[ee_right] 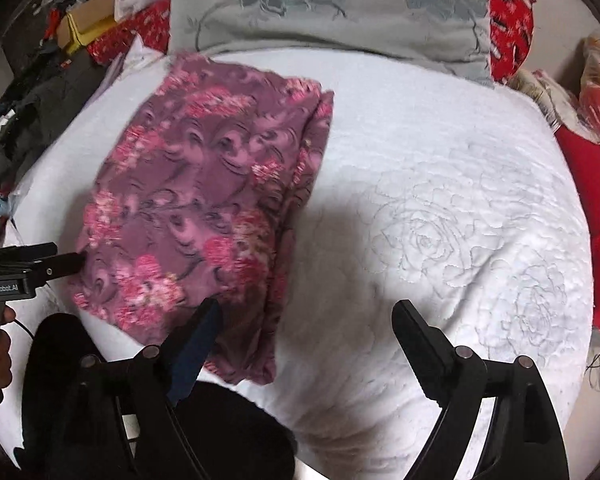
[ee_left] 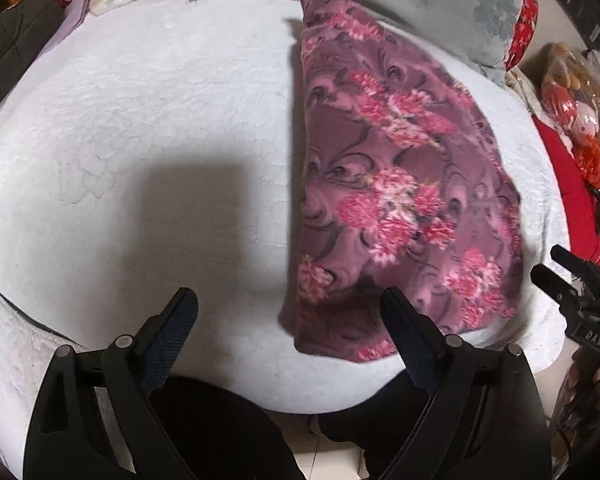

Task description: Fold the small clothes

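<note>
While folded: purple fleece garment with pink flowers (ee_left: 400, 184) lies flat on the white quilted bed cover (ee_left: 160, 120).
Left tongs (ee_left: 290, 312): spread wide, empty, at the garment's near edge.
Right tongs (ee_right: 306, 320): spread wide, empty, one finger over the garment's near corner.
Behind: grey floral pillow (ee_right: 332, 4), red patterned cloth (ee_right: 512, 12).
Far-left edge: cluttered dark clothes (ee_left: 12, 32).

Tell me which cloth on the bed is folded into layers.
The purple floral garment: stacked layers show along its edge. The white quilt lies spread flat under it, and the grey floral pillow sits behind it.
</note>
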